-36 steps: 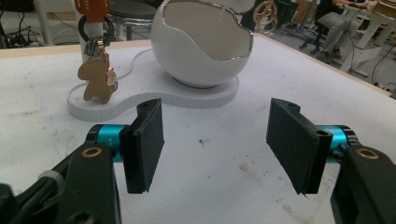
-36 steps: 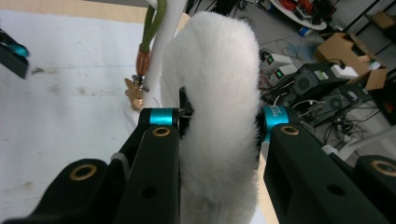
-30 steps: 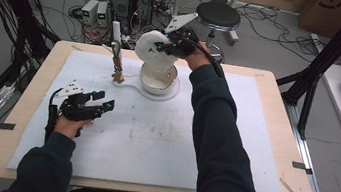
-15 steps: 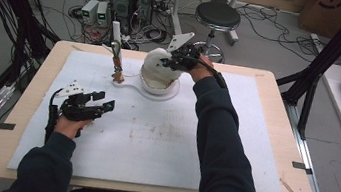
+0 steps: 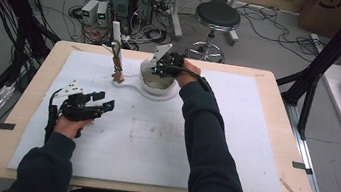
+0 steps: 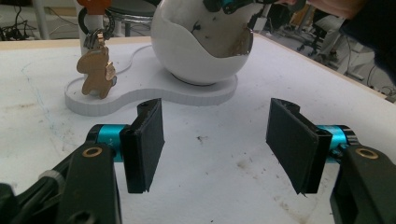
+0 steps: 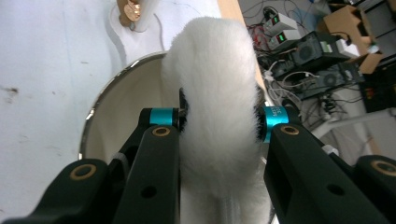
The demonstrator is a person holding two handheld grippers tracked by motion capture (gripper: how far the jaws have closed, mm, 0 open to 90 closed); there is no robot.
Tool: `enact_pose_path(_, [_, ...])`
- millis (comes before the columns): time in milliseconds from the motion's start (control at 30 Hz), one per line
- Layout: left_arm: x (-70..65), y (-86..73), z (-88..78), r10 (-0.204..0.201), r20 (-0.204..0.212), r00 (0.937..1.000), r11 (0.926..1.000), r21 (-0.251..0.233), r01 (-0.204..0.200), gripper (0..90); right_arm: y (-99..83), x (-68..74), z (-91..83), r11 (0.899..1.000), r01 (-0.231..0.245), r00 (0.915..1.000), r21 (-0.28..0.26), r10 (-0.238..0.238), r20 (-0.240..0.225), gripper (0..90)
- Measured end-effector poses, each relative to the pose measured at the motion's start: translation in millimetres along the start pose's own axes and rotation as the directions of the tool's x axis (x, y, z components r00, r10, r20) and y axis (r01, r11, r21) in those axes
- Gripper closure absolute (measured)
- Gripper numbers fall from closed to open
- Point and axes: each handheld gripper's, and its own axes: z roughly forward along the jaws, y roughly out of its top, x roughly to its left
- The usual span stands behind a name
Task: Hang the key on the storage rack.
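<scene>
My right gripper (image 7: 218, 119) is shut on a white fluffy cushion (image 7: 217, 74), pinched between both black jaws. It holds the cushion at the mouth of a white egg-shaped shell (image 7: 116, 112) with a shiny rim. In the high view the right gripper (image 5: 163, 66) sits over the shell (image 5: 158, 81) at the table's far middle. The shell stands on a flat white base (image 5: 131, 88). My left gripper (image 5: 103, 105) rests open on the near left of the table. Nothing is between its jaws (image 6: 215, 144), which point at the shell (image 6: 196, 56).
A tan animal-shaped keyring figure (image 6: 97, 74) hangs from a white post (image 5: 116, 33) on the left lobe of the base (image 6: 140, 91). A white mat (image 5: 231, 150) covers the wooden table. Black frame posts, a stool (image 5: 217, 16) and cables stand beyond the far edge.
My right gripper has come down with the cushion, from above the shell to its opening. The left gripper has stayed where it was.
</scene>
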Motion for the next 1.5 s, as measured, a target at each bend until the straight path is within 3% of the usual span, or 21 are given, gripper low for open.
enact_pose_path(167, [-0.2, 0.1, -0.3, -0.009, 0.002, 1.0000, 0.9999, -0.006, 0.009, 36.4, -11.5, 3.2, -0.8, 0.996, -0.074, 0.9966, -0.040, 0.072, -0.040, 72.0])
enact_pose_path(233, [-0.2, 0.2, -0.5, -0.010, 0.000, 1.0000, 0.9999, -0.009, 0.010, 36.4, -16.3, 1.8, -1.9, 0.984, -0.163, 0.9856, -0.069, 0.160, -0.056, 55.9])
enact_pose_path(333, [1.0, 0.4, -1.3, -0.014, -0.004, 0.9999, 0.9998, -0.014, 0.014, 36.3, -26.3, 1.5, -11.4, 0.945, -0.301, 0.9517, -0.125, 0.289, -0.103, 45.4])
enact_pose_path(400, [2.1, 0.6, -2.0, -0.017, -0.008, 0.9998, 0.9996, -0.023, 0.017, 35.7, -37.3, 3.3, -25.3, 0.915, -0.363, 0.9313, -0.175, 0.349, -0.104, 40.1])
enact_pose_path(433, [2.0, 1.2, -2.9, -0.012, -0.017, 0.9998, 0.9994, -0.032, 0.011, 34.9, -41.8, 3.1, -30.2, 0.908, -0.378, 0.9250, -0.182, 0.363, -0.112, 38.7])
enact_pose_path(533, [1.4, 4.9, -4.2, -0.002, -0.042, 0.9991, 0.9980, -0.063, 0.000, 29.2, -60.6, -0.5, -48.1, 0.865, -0.482, 0.8734, -0.140, 0.461, -0.157, 32.0])
enact_pose_path(633, [1.0, 8.8, -5.5, 0.026, -0.065, 0.9975, 0.9963, -0.080, -0.031, 21.9, -79.5, 6.8, -66.2, 0.846, -0.503, 0.8639, -0.175, 0.487, -0.127, 32.4])
enact_pose_path(700, [1.6, 9.4, -5.7, 0.024, -0.068, 0.9974, 0.9961, -0.084, -0.029, 21.9, -93.2, 11.7, -77.1, 0.821, -0.535, 0.8445, -0.196, 0.521, -0.125, 31.0])
enact_pose_path(733, [2.6, 9.3, -5.8, 0.027, -0.069, 0.9972, 0.9961, -0.082, -0.033, 21.9, -103.2, 13.7, -85.8, 0.809, -0.563, 0.8264, -0.168, 0.549, -0.124, 28.8])
enact_pose_path(800, [3.4, 8.8, -5.0, 0.026, -0.073, 0.9970, 0.9966, -0.077, -0.031, 21.9, -109.0, 16.6, -91.2, 0.805, -0.562, 0.8270, -0.192, 0.550, -0.115, 28.9])
enact_pose_path(833, [4.0, 8.6, -4.7, 0.028, -0.074, 0.9969, 0.9969, -0.072, -0.033, 22.0, -114.0, 18.8, -96.5, 0.798, -0.571, 0.8205, -0.194, 0.560, -0.113, 28.7])
enact_pose_path(867, [4.1, 8.6, -4.5, 0.028, -0.073, 0.9969, 0.9969, -0.071, -0.033, 22.0, -122.7, 21.7, -105.8, 0.782, -0.598, 0.8012, -0.177, 0.589, -0.106, 28.2])
enact_pose_path(900, [4.2, 8.5, -4.2, 0.028, -0.074, 0.9969, 0.9968, -0.072, -0.033, 22.0, -122.7, 21.7, -105.8, 0.782, -0.598, 0.8012, -0.177, 0.589, -0.106, 28.2])
enact_pose_path(1000, [4.7, 8.4, -3.7, 0.028, -0.079, 0.9965, 0.9970, -0.070, -0.033, 22.0, -137.2, 33.3, -122.2, 0.759, -0.621, 0.7818, -0.196, 0.618, -0.082, 27.6])
enact_pose_path(1133, [4.9, 10.3, -2.2, 0.028, -0.084, 0.9960, 0.9962, -0.079, -0.035, 21.2, -159.5, 59.1, -143.0, 0.760, -0.615, 0.7788, -0.210, 0.627, -0.012, 26.5])
enact_pose_path(1200, [4.1, 11.4, -1.4, 0.039, -0.079, 0.9961, 0.9961, -0.076, -0.045, 18.6, -168.5, 70.1, -151.6, 0.753, -0.626, 0.7674, -0.203, 0.641, 0.013, 25.1])
enact_pose_path(1300, [3.4, 11.0, 0.0, 0.051, -0.075, 0.9958, 0.9965, -0.063, -0.056, 18.6, -185.8, 86.3, -165.4, 0.734, -0.643, 0.7456, -0.217, 0.665, 0.042, 24.3])
enact_pose_path(1333, [3.0, 11.0, 0.3, 0.053, -0.074, 0.9958, 0.9965, -0.060, -0.058, 18.6, -193.1, 92.0, -170.7, 0.718, -0.657, 0.7294, -0.228, 0.682, 0.048, 23.9])
enact_pose_path(1400, [2.0, 11.1, 0.5, 0.057, -0.073, 0.9957, 0.9965, -0.058, -0.061, 18.6, -204.0, 98.0, -177.4, 0.706, -0.667, 0.7156, -0.238, 0.696, 0.060, 23.3])
enact_pose_path(1467, [0.9, 11.2, 0.4, 0.057, -0.074, 0.9956, 0.9963, -0.059, -0.062, 18.7, -215.7, 104.3, -183.6, 0.683, -0.687, 0.6903, -0.247, 0.720, 0.072, 22.3])
enact_pose_path(1500, [0.6, 11.3, 0.4, 0.058, -0.074, 0.9955, 0.9963, -0.059, -0.063, 18.6, -220.5, 106.8, -185.6, 0.679, -0.690, 0.6842, -0.251, 0.725, 0.079, 22.0])
